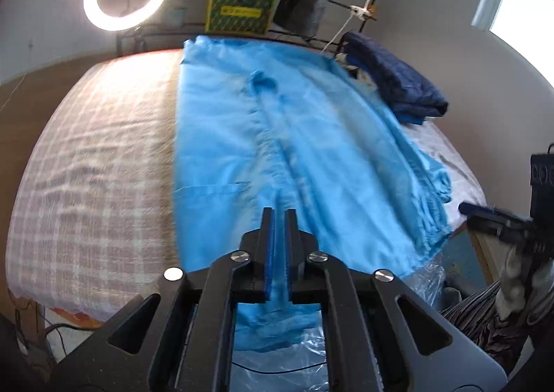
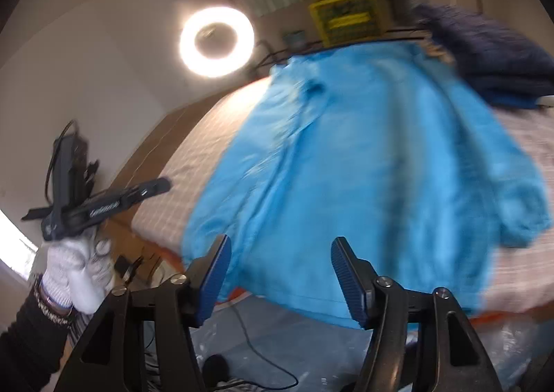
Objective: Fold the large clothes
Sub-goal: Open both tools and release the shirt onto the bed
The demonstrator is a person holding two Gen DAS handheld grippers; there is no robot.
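The blue garment (image 1: 294,136) lies spread on the bed (image 1: 86,167), its hem over the near edge. The left gripper (image 1: 279,219) has its jaws nearly together, empty; the right gripper (image 2: 280,253) has its jaws apart, empty. Only the right view shows the gloved left hand (image 2: 78,271).

Motion is smearing the blue garment (image 2: 363,167) in the right wrist view. The bed (image 1: 86,167) is hiding its hanging hem, and the dark bundle (image 2: 491,56) at the bed's far corner is blurring.

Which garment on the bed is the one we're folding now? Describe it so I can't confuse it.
On the checked bed, it is the large bright blue shirt spread flat down the middle, hem hanging over the near edge. The only other cloth, a folded navy pile, sits at the far right corner.
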